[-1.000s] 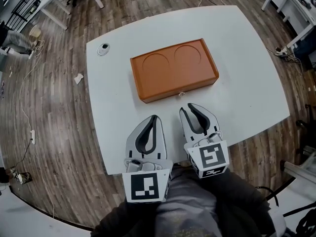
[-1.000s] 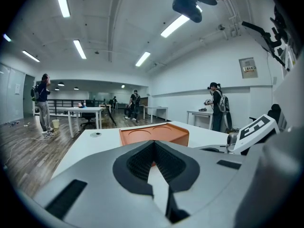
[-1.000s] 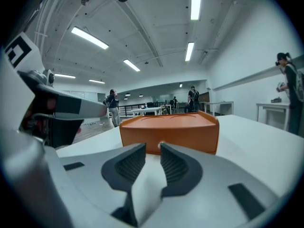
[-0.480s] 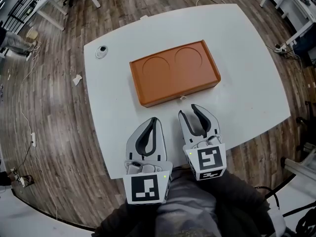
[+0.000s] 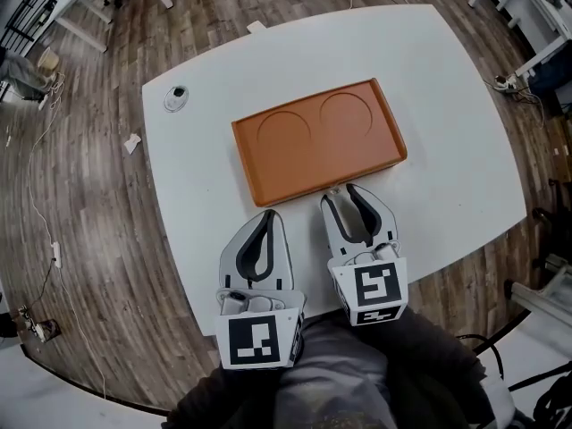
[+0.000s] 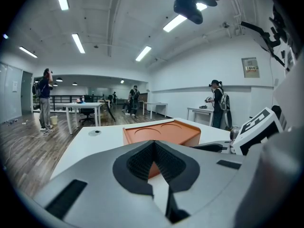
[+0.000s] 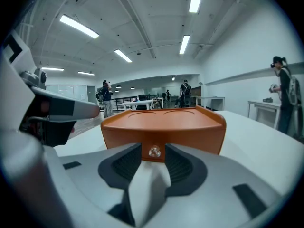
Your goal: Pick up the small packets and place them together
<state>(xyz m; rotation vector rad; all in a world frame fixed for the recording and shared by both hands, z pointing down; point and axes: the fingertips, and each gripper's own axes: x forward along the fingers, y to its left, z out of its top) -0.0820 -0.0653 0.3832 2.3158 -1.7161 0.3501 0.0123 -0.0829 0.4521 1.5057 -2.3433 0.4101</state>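
An orange box [image 5: 317, 138] with two round recesses in its lid lies on the white table [image 5: 447, 105]. A small clear knob [image 7: 154, 151] sits on its near face. My right gripper [image 5: 342, 195] is open. Its jaws have just been opening and now stand on either side of the knob without touching it. My left gripper [image 5: 267, 216] is shut and empty, with its tips just short of the box's near left corner [image 6: 142, 139]. No small packets are in view.
A small round disc [image 5: 175, 97] lies near the table's far left corner. The table's near edge [image 5: 192, 307] runs under my grippers. People [image 6: 218, 103] and other tables [image 6: 83, 109] stand far behind, and scraps of paper [image 5: 131, 143] lie on the wooden floor.
Both grippers have moved forward up to the box's near face. The right jaws have spread apart around the knob. The left jaws have stayed shut.
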